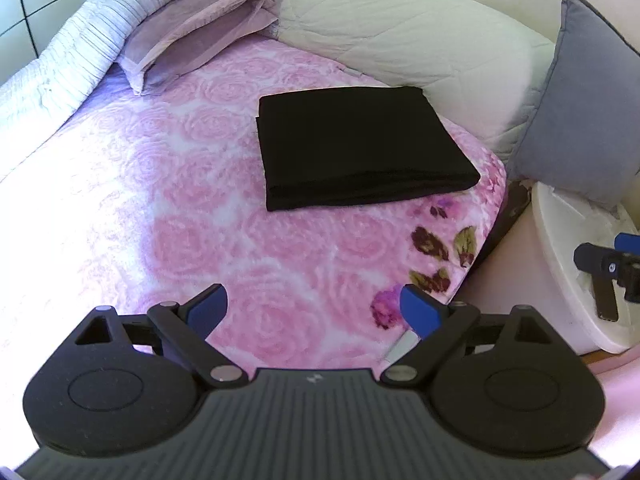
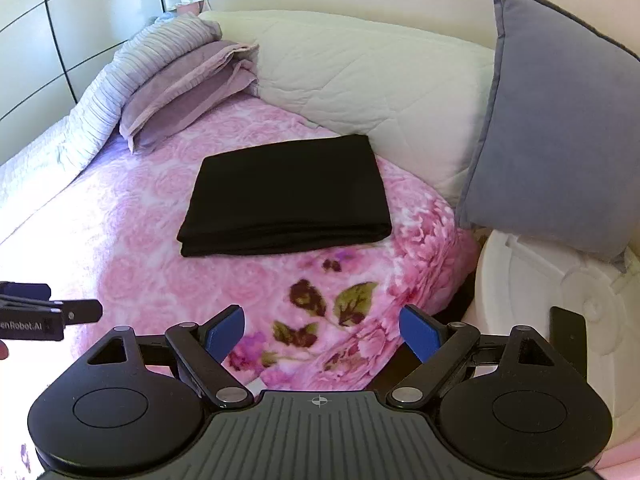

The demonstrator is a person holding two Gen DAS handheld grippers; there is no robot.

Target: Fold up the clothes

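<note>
Left wrist: pink rose blanket (image 1: 200, 208), folded black garment (image 1: 360, 144).

Pink rose-patterned blanket (image 1: 168, 208) covering the bed; cream quilted pillow (image 1: 400, 36) behind; grey cushion (image 2: 560, 128) leaning above a white container (image 2: 532, 288); lilac folded bedding (image 1: 192, 28).

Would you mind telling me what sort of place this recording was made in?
Most likely a bedroom: a bed with a pink rose-patterned blanket, a cream quilted pillow and a grey cushion at its head, with a folded black garment on top.
</note>
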